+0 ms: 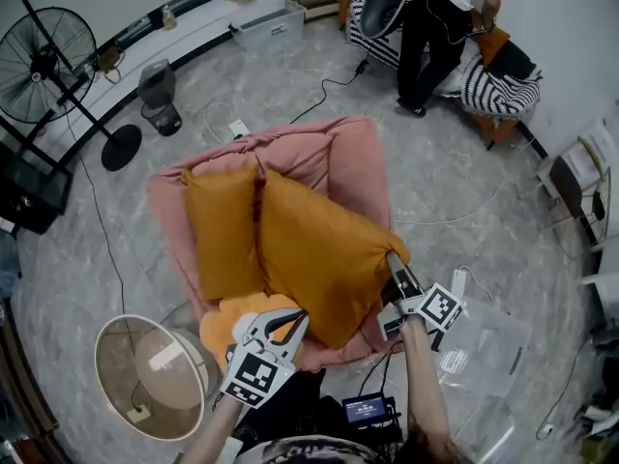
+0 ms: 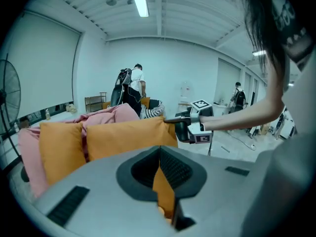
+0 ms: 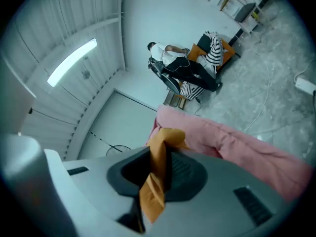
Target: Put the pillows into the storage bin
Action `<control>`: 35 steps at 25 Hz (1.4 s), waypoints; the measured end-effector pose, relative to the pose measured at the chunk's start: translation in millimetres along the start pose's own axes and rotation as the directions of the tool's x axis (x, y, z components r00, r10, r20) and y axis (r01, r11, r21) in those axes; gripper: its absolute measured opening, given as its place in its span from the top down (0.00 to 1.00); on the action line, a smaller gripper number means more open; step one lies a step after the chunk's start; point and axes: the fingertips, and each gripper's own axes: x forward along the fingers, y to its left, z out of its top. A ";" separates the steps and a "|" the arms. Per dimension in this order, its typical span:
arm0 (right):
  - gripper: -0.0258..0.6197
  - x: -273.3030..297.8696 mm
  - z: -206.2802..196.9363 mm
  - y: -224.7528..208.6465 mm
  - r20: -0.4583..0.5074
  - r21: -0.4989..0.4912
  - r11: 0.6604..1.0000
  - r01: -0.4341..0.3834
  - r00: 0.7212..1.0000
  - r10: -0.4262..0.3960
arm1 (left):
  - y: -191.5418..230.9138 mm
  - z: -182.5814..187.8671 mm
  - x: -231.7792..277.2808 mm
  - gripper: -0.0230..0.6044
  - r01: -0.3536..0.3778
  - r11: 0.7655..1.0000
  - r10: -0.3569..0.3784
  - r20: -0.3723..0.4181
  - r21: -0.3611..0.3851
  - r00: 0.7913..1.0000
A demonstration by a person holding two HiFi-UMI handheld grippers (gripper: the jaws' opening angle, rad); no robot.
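On sofa (image 1: 334, 148), L tongs (image 1: 300, 320), R tongs (image 1: 393, 259) pinch pillow (image 1: 314, 249).

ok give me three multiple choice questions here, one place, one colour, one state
1. The white bin is: A on a table; B on the floor by the left gripper; C on a shelf.
2. The seat under the big pillow is: A pink; B blue; C green.
3. The right gripper is: A open, empty; B on the floor; C shut on that pillow's corner.
Answers: B, it stands on the floor; A, pink cloth surrounds the pillow; C, orange cloth is pinched between its jaws.
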 end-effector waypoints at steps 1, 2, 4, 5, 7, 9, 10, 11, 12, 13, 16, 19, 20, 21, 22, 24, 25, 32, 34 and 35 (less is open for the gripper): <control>0.86 -6.1 -3.0 19.2 0.002 0.000 0.999 -0.032 0.999 0.032 | -1.2 2.9 -2.2 0.94 0.002 1.000 -0.002 0.008 0.004 1.000; 0.87 -11.8 -6.4 38.1 0.002 -0.006 0.998 -0.060 0.998 0.060 | -2.7 5.9 -4.7 0.94 0.005 1.000 -0.005 0.016 0.007 1.000; 0.88 -22.4 -12.3 75.1 0.004 -0.026 0.993 -0.116 0.993 0.116 | -6.2 12.0 -10.7 0.94 0.012 1.000 -0.013 0.032 0.010 0.999; 0.88 -28.1 -13.7 92.3 0.008 -0.039 0.989 -0.141 0.990 0.141 | -8.3 15.5 -14.0 0.94 0.017 1.000 -0.017 0.040 0.014 0.999; 0.88 -41.4 -10.9 123.0 0.029 -0.073 0.981 -0.177 0.983 0.179 | -13.5 22.7 -20.2 0.94 0.029 0.999 -0.030 0.056 0.024 0.998; 0.89 -58.3 0.7 144.6 0.072 -0.120 0.976 -0.181 0.979 0.190 | -19.5 28.5 -25.2 0.94 0.045 0.999 -0.047 0.071 0.030 0.996; 0.89 -69.0 8.9 149.7 0.105 -0.135 0.976 -0.168 0.978 0.183 | -22.6 30.2 -27.0 0.94 0.054 0.998 -0.057 0.079 0.032 0.995; 0.89 -81.5 17.8 152.0 0.144 -0.139 0.978 -0.154 0.974 0.173 | -26.0 31.5 -28.2 0.94 0.066 0.997 -0.069 0.085 0.033 0.994; 0.89 -95.6 27.1 153.5 0.187 -0.134 0.980 -0.147 0.967 0.171 | -29.9 32.5 -28.3 0.94 0.079 0.996 -0.082 0.092 0.035 0.992; 0.89 -111.0 36.7 156.1 0.231 -0.126 0.980 -0.153 0.956 0.179 | -34.2 33.6 -27.4 0.94 0.095 0.995 -0.098 0.097 0.039 0.990; 0.89 -161.6 70.5 173.5 0.367 -0.149 0.971 -0.189 0.901 0.232 | -48.0 39.8 -17.6 0.94 0.153 0.986 -0.160 0.108 0.067 0.981; 0.89 -220.3 110.9 189.6 0.494 -0.227 0.963 -0.146 0.835 0.243 | -64.6 52.6 -2.6 0.94 0.229 0.966 -0.242 0.116 0.120 0.963; 0.89 -242.3 123.7 191.5 0.532 -0.249 0.962 -0.114 0.814 0.234 | -71.9 58.2 2.0 0.94 0.254 0.957 -0.271 0.119 0.139 0.955; 0.89 -264.8 135.0 192.0 0.569 -0.261 0.962 -0.083 0.792 0.222 | -79.8 63.9 6.2 0.94 0.278 0.948 -0.298 0.122 0.157 0.947; 0.89 -287.1 144.5 191.8 0.603 -0.264 0.963 -0.058 0.769 0.212 | -87.9 69.6 10.3 0.94 0.301 0.938 -0.323 0.124 0.173 0.938; 0.89 -330.1 158.0 190.5 0.663 -0.264 0.964 -0.009 0.725 0.188 | -103.5 78.8 18.4 0.94 0.342 0.918 -0.370 0.122 0.198 0.921; 0.89 -350.5 163.1 189.8 0.688 -0.269 0.963 0.025 0.705 0.174 | -111.0 81.7 22.6 0.94 0.362 0.909 -0.390 0.118 0.206 0.913; 0.89 -450.5 193.8 189.4 0.769 -0.371 0.861 0.349 0.635 0.073 | -164.1 84.6 45.4 0.94 0.495 0.835 -0.523 0.066 0.241 0.850; 0.89 -466.4 201.5 177.2 0.773 -0.371 0.824 0.428 0.635 0.018 | -179.9 86.0 52.2 0.94 0.520 0.816 -0.548 0.052 0.253 0.835; 0.89 -475.2 206.0 167.1 0.777 -0.360 0.811 0.462 0.630 -0.015 | -188.3 87.6 56.2 0.94 0.529 0.809 -0.557 0.046 0.257 0.829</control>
